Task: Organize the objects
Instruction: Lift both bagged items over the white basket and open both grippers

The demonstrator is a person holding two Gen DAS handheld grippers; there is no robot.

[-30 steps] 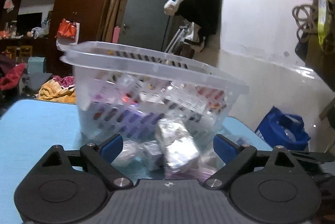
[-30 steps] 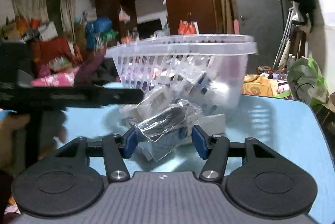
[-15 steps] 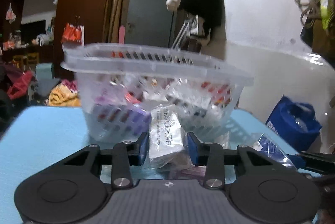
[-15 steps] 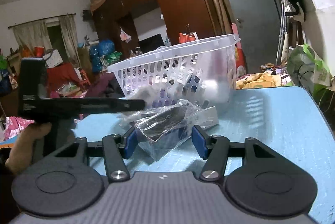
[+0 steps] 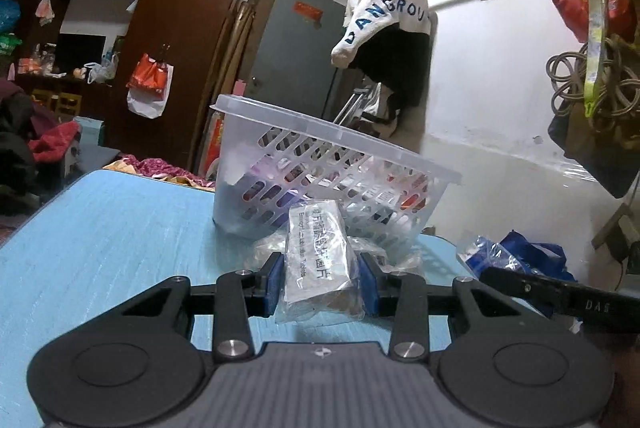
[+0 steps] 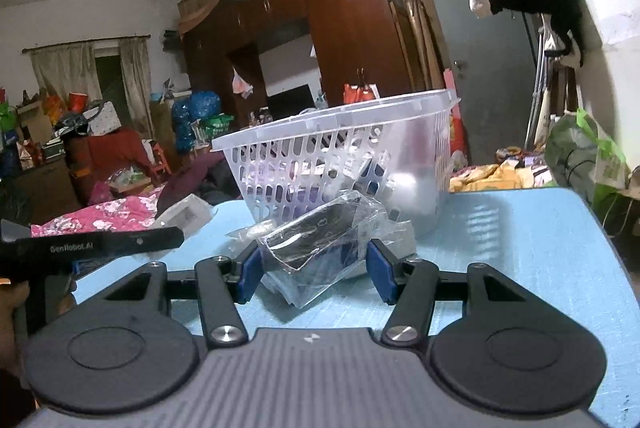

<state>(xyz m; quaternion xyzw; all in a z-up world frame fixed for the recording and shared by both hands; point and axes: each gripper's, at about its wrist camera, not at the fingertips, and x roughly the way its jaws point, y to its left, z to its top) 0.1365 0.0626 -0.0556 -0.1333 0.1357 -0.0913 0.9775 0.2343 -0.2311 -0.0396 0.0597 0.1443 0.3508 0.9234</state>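
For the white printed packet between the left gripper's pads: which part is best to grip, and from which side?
Grip the white printed packet across its narrow width at the near, lower end, coming in level from the table's open side, as the left gripper does. It stands lengthwise toward the basket, so its long flat sides face the pads, and the basket blocks the far end.

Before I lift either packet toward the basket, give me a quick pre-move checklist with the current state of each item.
1. Left gripper clamped on the white printed packet: ok, both blue pads press its sides.
2. Right gripper clamped on the clear-wrapped dark packet: ok.
3. Basket upright on the blue table, top open: ok.
4. Room left inside the basket: cannot tell, packets show through its slots.
5. Loose packets lying by the basket's base won't snag: cannot tell.
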